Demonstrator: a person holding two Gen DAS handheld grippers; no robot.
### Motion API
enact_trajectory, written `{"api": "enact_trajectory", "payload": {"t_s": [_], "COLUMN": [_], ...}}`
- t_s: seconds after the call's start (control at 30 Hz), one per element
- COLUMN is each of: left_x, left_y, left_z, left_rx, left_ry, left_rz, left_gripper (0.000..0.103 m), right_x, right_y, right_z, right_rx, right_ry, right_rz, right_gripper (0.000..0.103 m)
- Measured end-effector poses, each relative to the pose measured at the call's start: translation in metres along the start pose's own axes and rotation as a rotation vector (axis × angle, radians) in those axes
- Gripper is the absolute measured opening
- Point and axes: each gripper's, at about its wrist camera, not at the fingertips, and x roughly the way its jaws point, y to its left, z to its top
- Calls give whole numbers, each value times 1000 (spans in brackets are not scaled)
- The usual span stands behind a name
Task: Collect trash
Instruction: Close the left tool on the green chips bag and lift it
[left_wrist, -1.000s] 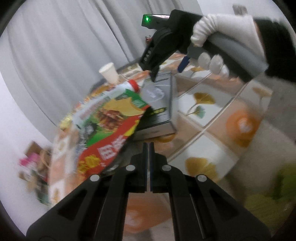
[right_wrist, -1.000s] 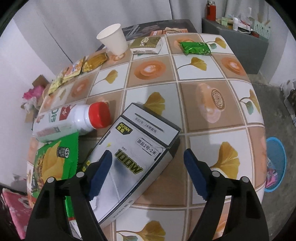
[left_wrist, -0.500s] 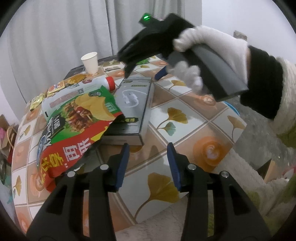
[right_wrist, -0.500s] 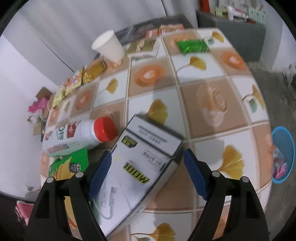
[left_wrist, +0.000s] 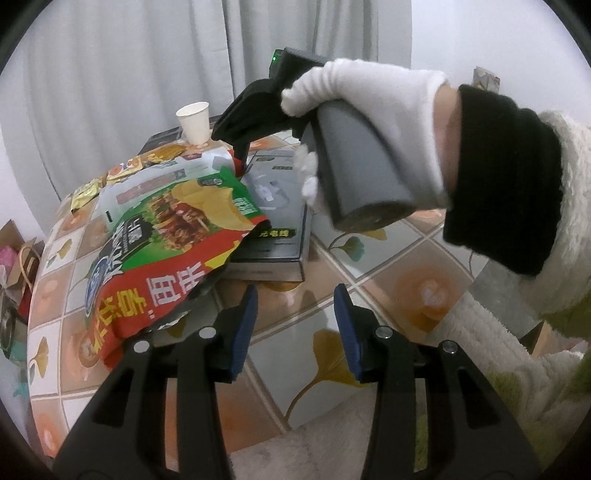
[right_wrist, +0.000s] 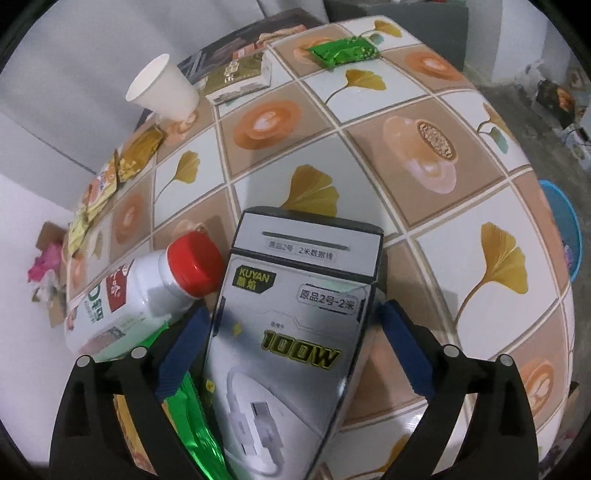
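A grey cable box (right_wrist: 295, 332) lies flat on the tiled tablecloth (right_wrist: 424, 221). My right gripper (right_wrist: 291, 347) is straddling it with its jaws opening, and neither blue pad presses on the box. A white bottle with a red cap (right_wrist: 129, 295) lies left of the box. A red and green chip bag (left_wrist: 166, 251) rests over the bottle and the box's near corner. My left gripper (left_wrist: 295, 332) hovers open just in front of the box (left_wrist: 277, 221), with nothing between its fingers. A white-gloved hand (left_wrist: 369, 110) holds the right gripper above the box.
A white paper cup (right_wrist: 162, 88) stands at the far edge, beside a gold packet (right_wrist: 236, 74) and a green wrapper (right_wrist: 343, 51). Several small snack packets (right_wrist: 136, 155) line the left edge. A blue bin (right_wrist: 565, 229) sits on the floor to the right.
My left gripper went from shut to open, and the chip bag now lies lower on the table. My right gripper rolled, sank closer over the box and spread its jaws wider.
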Motion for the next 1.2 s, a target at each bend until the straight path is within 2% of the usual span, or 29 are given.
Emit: {"api": "enact_trajectory", "payload": {"t_s": [0.17, 0.37, 0.6, 0.73, 0.83, 0.93, 1.07, 1.2], "left_x": [-5, -7, -13, -18, -23, -27, -34, -46], "left_y": [5, 13, 19, 26, 34, 42, 55, 75], "left_z": [-5, -8, -10, -12, -15, -19, -21, -16], "left_rx": [-14, -35, -48, -79, -115, -150, -197, -265], "left_ry": [3, 6, -4, -17, -27, -32, -47, -92], "left_rz": [13, 25, 29, -7, -32, -50, -59, -57], "left_gripper": [41, 41, 41, 41, 46, 47, 50, 53], "right_x": [1, 6, 1, -6, -13, -26, -48, -63], "right_y": [6, 16, -2, -22, -38, -53, -64, -70], "right_z": [-5, -11, -7, -7, -4, 0, 2, 4], "right_rx": [-10, -179, -365, -442, -486, -489, -456, -424], "right_ry": [-39, -74, -72, -61, -78, -117, -176, -239], "right_rz": [-50, -95, -41, -8, -9, 27, 154, 195], "right_gripper": [95, 95, 95, 95, 95, 95, 95, 96]}}
